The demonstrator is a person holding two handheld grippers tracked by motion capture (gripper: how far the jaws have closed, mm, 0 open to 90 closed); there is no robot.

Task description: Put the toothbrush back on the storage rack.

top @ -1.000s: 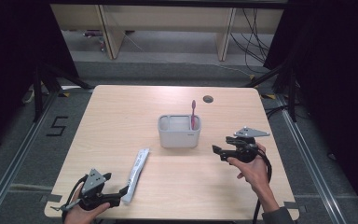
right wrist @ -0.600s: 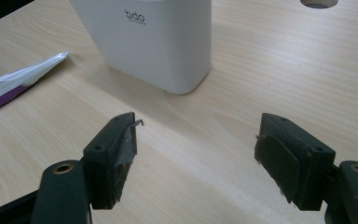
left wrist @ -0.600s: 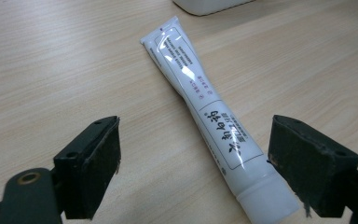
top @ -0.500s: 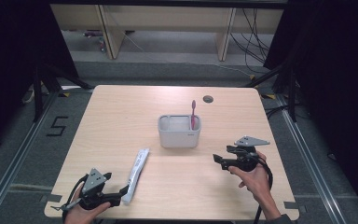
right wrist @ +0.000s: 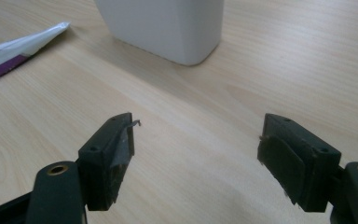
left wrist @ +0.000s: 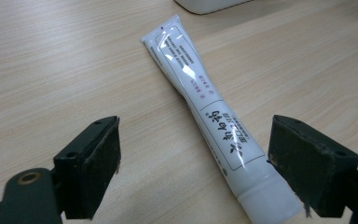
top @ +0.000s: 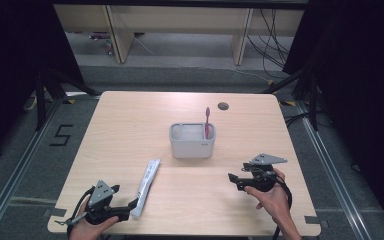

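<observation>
A white toothpaste tube [top: 146,184] [left wrist: 205,114] lies on the wooden table [top: 130,125], running from near the front edge toward a white holder cup [top: 192,140] [right wrist: 163,25]. A pink toothbrush [top: 207,121] stands upright in the cup's right side. My left gripper [top: 130,205] [left wrist: 193,175] is open at the table's front left, its jaws either side of the tube's capped end without touching it. My right gripper [top: 232,180] [right wrist: 196,161] is open and holds nothing, low over the table right of centre, pointing toward the cup.
A small dark round hole [top: 223,106] sits near the table's far edge. Beyond the table are shelving legs and cables on the floor. A floor mark "5" [top: 61,135] lies to the left.
My right gripper has drawn back toward the front edge and lowered, away from the cup. The left gripper and the tube have stayed put.
</observation>
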